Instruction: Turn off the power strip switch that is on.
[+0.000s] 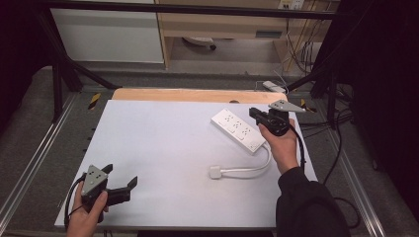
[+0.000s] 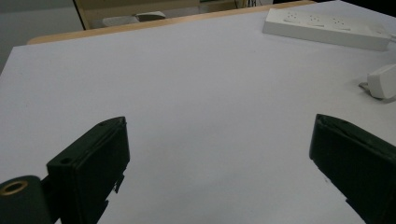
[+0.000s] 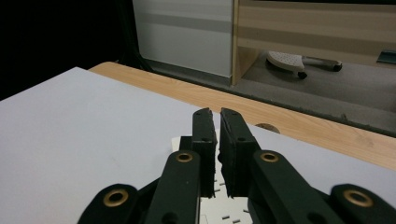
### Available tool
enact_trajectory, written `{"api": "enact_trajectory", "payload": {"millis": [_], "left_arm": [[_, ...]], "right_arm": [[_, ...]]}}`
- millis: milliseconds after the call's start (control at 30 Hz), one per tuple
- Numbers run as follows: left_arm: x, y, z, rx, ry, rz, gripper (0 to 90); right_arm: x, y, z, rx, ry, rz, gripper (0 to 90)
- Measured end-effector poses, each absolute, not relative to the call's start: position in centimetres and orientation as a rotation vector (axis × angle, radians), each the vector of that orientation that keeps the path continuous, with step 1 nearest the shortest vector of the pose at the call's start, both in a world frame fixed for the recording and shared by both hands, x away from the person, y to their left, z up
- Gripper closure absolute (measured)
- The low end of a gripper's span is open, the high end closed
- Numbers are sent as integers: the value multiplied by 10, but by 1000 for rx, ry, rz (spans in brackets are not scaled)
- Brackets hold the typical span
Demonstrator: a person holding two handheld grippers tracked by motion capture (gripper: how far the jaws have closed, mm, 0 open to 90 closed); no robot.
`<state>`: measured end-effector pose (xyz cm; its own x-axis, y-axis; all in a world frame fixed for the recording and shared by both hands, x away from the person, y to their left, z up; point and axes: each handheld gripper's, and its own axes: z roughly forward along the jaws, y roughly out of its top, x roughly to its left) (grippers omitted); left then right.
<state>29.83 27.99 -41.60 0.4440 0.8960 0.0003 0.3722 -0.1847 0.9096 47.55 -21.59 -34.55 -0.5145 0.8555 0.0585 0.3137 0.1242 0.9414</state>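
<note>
1. Right gripper (image 1: 255,113) was seen with its jaws pressed together and nothing pinched between them; in the right gripper view (image 3: 215,122) only a thin slit was left between the pads.
2. Just below and ahead of that gripper, the white power strip (image 1: 238,130) was found lying flat on the bench (image 1: 158,148), apart from the jaws.
3. Its white cable (image 1: 247,170) was curled back under the right hand (image 1: 280,145) to a plug (image 1: 215,172) on the bench.
4. Left gripper (image 1: 121,178) was held with its jaws spread wide and empty, well apart from the strip, which was seen far ahead to its right (image 2: 327,29).
</note>
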Motion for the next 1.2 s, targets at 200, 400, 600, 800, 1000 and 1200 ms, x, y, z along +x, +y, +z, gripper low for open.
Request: {"api": "enact_trajectory", "payload": {"millis": [200,400,600,800,1000,1200], "left_arm": [[298,280,-416,1760,1091,703,48],[299,280,-416,1758,1091,701,48],[299,280,-416,1759,1093,704,48],[299,280,-416,1759,1091,701,48],[299,280,-416,1764,1088,701,48],[299,280,-416,1769,1086,699,48]], "right_arm": [[485,-210,-349,1135,1902,1370,900],[495,-205,-355,1140,1908,1358,900],[502,-202,-363,1163,1913,1353,900],[511,-198,-372,1188,1928,1332,900],[515,-195,-379,1201,1941,1317,900],[519,-190,-385,1206,1948,1302,900]]}}
